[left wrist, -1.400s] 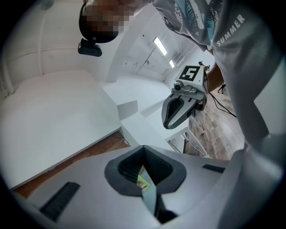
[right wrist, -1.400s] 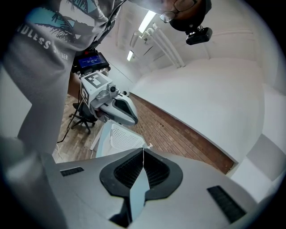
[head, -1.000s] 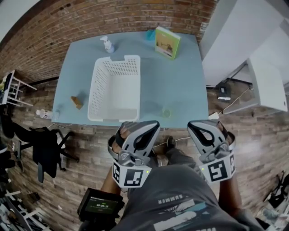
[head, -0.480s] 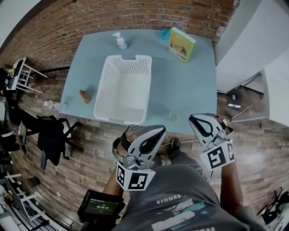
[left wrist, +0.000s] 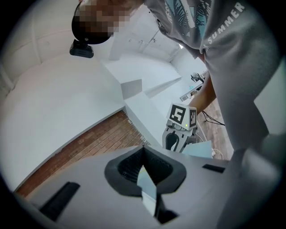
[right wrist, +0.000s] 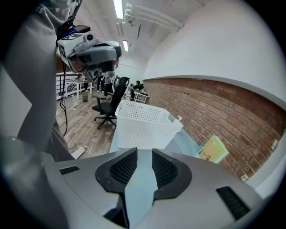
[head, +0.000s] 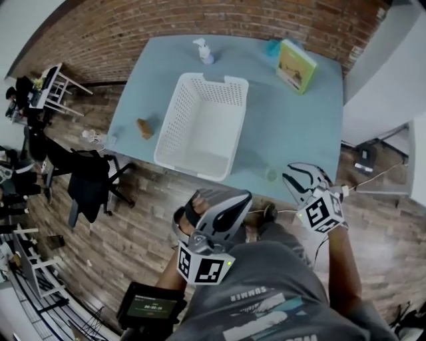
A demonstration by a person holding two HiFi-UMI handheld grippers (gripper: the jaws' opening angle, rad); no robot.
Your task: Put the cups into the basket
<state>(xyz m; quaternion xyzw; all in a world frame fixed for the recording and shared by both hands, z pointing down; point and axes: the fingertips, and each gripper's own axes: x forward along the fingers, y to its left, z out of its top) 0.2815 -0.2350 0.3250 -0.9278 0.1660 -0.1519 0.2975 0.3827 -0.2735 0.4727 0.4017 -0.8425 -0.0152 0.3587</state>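
Hovering near the cup (head: 271, 174), the right gripper (head: 297, 174) has just been opening its jaws, with nothing between them. The left gripper (head: 241, 198) is pressed together, empty.

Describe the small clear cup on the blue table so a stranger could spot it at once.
Find the light blue table by the brick wall, with a white perforated plastic basket on it. Right of the basket's near end, by the table's front edge, stands a small greenish cup. Unlike the teal cup at the far edge, it is see-through.
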